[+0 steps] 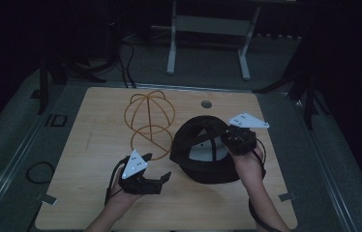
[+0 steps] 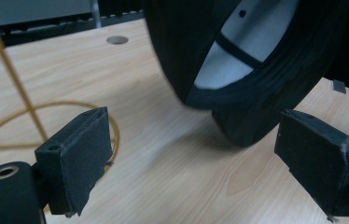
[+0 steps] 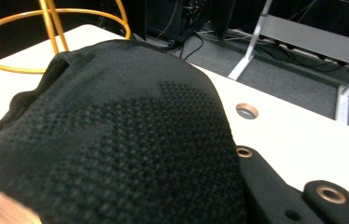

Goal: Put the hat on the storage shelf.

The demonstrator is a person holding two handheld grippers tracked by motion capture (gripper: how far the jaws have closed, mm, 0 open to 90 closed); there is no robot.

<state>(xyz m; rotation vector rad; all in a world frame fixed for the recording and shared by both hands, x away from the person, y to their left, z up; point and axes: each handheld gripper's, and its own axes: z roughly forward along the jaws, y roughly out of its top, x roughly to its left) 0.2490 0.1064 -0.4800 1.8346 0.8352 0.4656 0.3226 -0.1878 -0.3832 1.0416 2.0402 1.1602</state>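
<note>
A black cap (image 1: 203,150) lies upside down on the right half of the wooden bench (image 1: 97,203), its white lining facing up and its brim toward the person. Just to its left stands a yellow wire stand (image 1: 148,123) shaped like a head, plainly meant to carry the cap.

The right tongs (image 1: 231,137) are clenched on the cap's far right edge; in the right gripper view the knitted black cloth (image 3: 116,140) bunches up right against the jaws. The left tongs (image 1: 162,178) are released, jaws standing wide with nothing between them, near the cap's brim (image 2: 256,112) but not touching it.

The cap looks light and soft. The crown is floppy knit that will sag and fold when lifted from one side, so a single grip is likely to let it droop. The brim seems the stiffest part and would give the left tongs the firmest hold; a pinch on the band opposite the right tongs would also keep the opening spread. The cloth is not slippery, and nothing here is fragile, though the wire stand looks light enough to tip or slide if the cap is dragged across it.
</note>
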